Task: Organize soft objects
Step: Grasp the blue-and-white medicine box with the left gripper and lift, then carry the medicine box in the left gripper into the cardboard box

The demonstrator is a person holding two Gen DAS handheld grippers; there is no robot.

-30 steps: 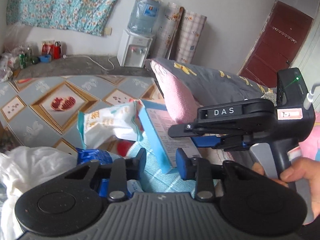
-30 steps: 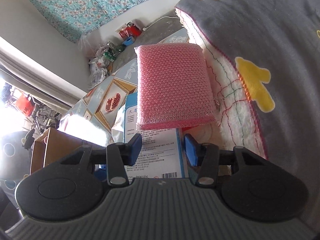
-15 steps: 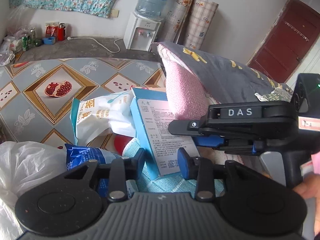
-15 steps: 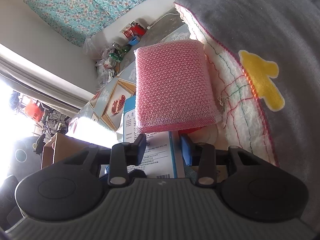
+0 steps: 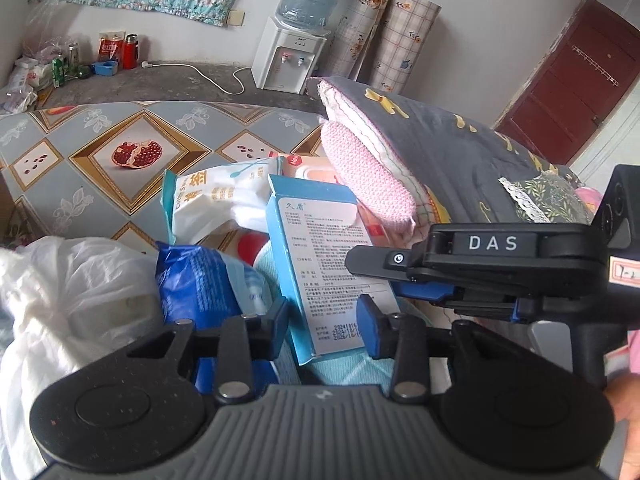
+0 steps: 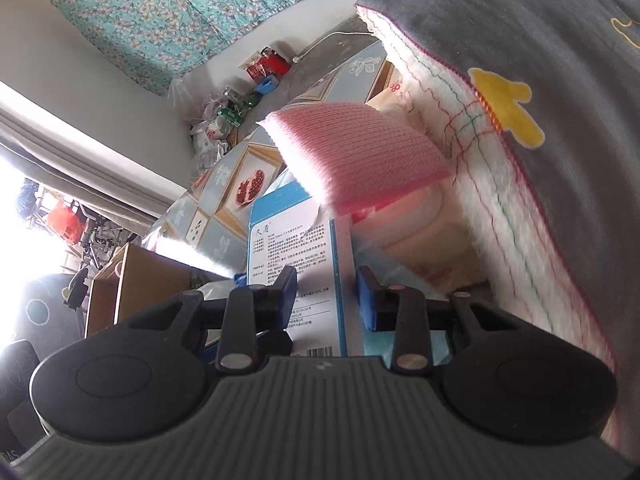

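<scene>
A pink knitted sponge (image 5: 368,178) (image 6: 360,156) leans on the folded grey blanket (image 5: 460,148) (image 6: 560,160) with yellow shapes. In front stands a blue and white box (image 5: 320,260) (image 6: 298,248) on a teal cloth (image 5: 344,368). My left gripper (image 5: 324,328) is open just above the box's lower end, nothing pressed between its pads. My right gripper (image 6: 328,296) (image 5: 380,276) comes in from the right at the box's edge. Its jaws are closing, and the box lies behind the gap, not gripped.
A white snack bag (image 5: 216,196), a blue packet (image 5: 200,280) and a white plastic bag (image 5: 68,296) crowd the left. The patterned table top (image 5: 100,148) stretches behind. A water dispenser (image 5: 288,56) and a red door (image 5: 568,92) stand at the walls. A hand (image 5: 628,412) holds the right gripper.
The right gripper has slid further left, up against the box, and its jaws have narrowed. The left view has tilted down a little. The sponge now looks foreshortened in the right view.
</scene>
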